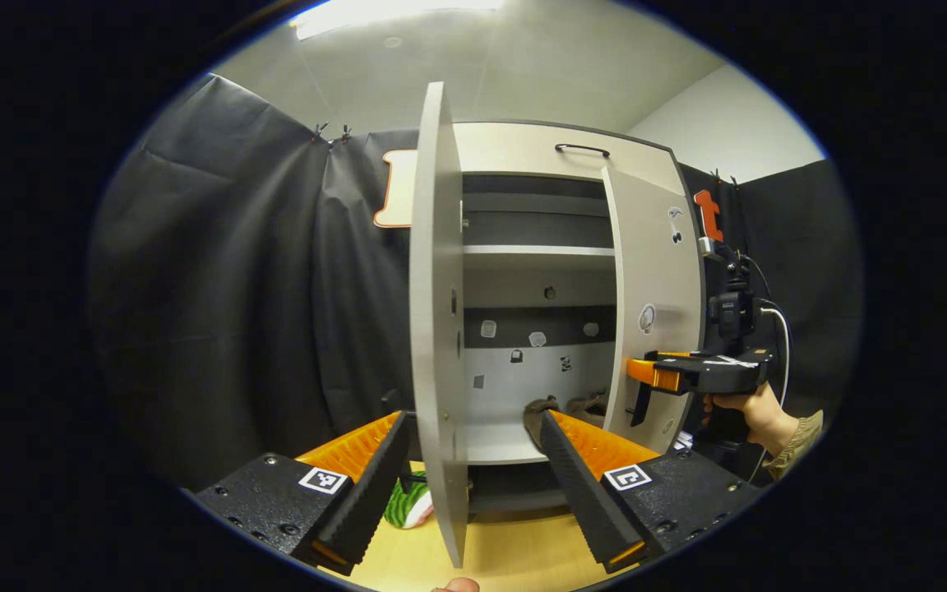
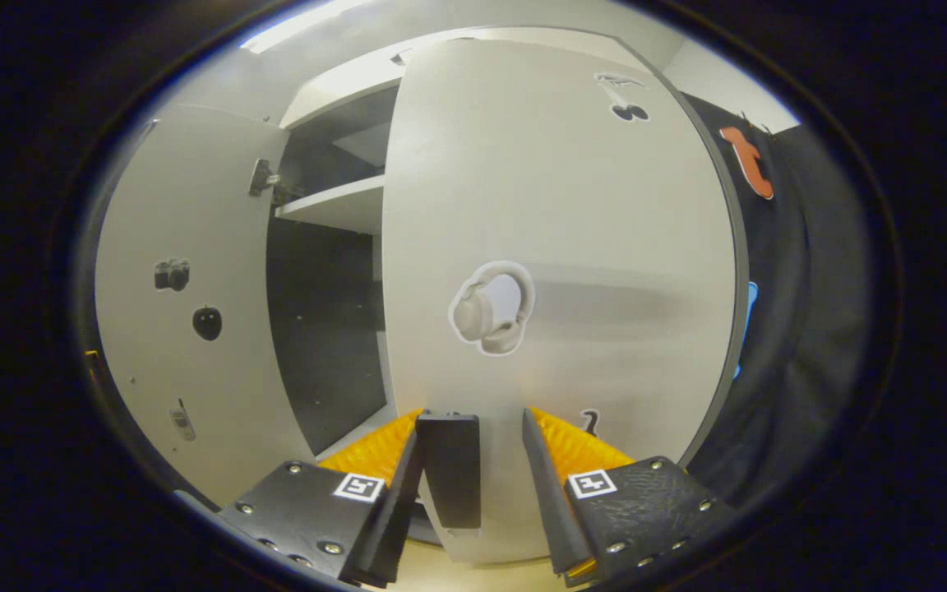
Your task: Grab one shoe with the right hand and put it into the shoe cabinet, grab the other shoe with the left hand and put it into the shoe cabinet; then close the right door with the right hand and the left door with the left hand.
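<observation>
At the lower centre of the left gripper view, on the bottom shelf of the pale grey two-door shoe cabinet (image 1: 539, 148), we see dark brownish shoes (image 1: 580, 406) already lying inside, so we judge the shoe part done. The right door (image 2: 556, 247) stands partly closed; the right tool (image 2: 469, 473) has its fingers apart around the door's dark handle (image 2: 450, 469), not pressing it. The left door (image 1: 438, 329) is wide open, edge-on, standing between the spread fingers of the left tool (image 1: 473, 485) above the wooden bench (image 1: 515, 559). Both doors remain to close.
</observation>
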